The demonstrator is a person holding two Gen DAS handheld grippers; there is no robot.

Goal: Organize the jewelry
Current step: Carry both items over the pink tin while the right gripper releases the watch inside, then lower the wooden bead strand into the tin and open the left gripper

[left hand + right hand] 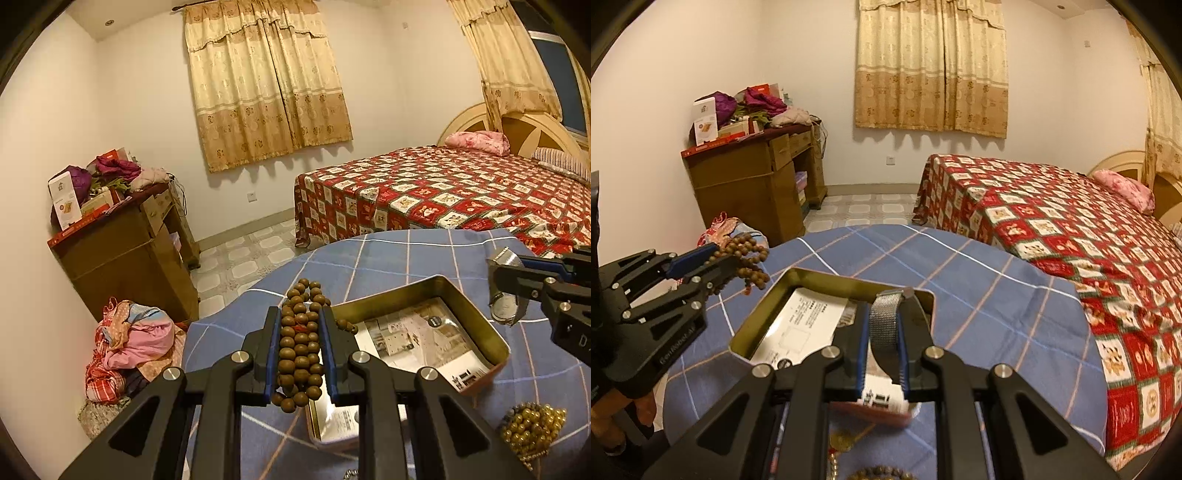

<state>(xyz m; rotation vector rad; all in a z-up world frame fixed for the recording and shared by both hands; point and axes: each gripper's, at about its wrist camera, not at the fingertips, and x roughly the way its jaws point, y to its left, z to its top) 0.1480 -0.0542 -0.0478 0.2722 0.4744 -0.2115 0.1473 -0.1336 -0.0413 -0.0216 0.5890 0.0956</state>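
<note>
My left gripper (pixel 300 325) is shut on a bunch of brown wooden bead strands (pixel 301 354), held above the left rim of an open gold metal tin (pixel 476 314). The same beads (pixel 746 258) and gripper (pixel 714 260) show at the left of the right wrist view. My right gripper (pixel 882 314) is shut on a watch with a silver mesh band (pixel 884 325), held over the tin (pixel 798 278). In the left wrist view that watch (pixel 504 306) hangs from the right gripper (pixel 508 284) past the tin's right side. Printed paper (pixel 417 339) lines the tin.
The tin sits on a round table with a blue checked cloth (pixel 388 258). A gold bead cluster (pixel 532 428) lies at the table's right front. More beads (pixel 882 473) lie at the near edge. A bed (pixel 1071 236), a desk (pixel 753 181) and a clothes pile (pixel 129 347) surround the table.
</note>
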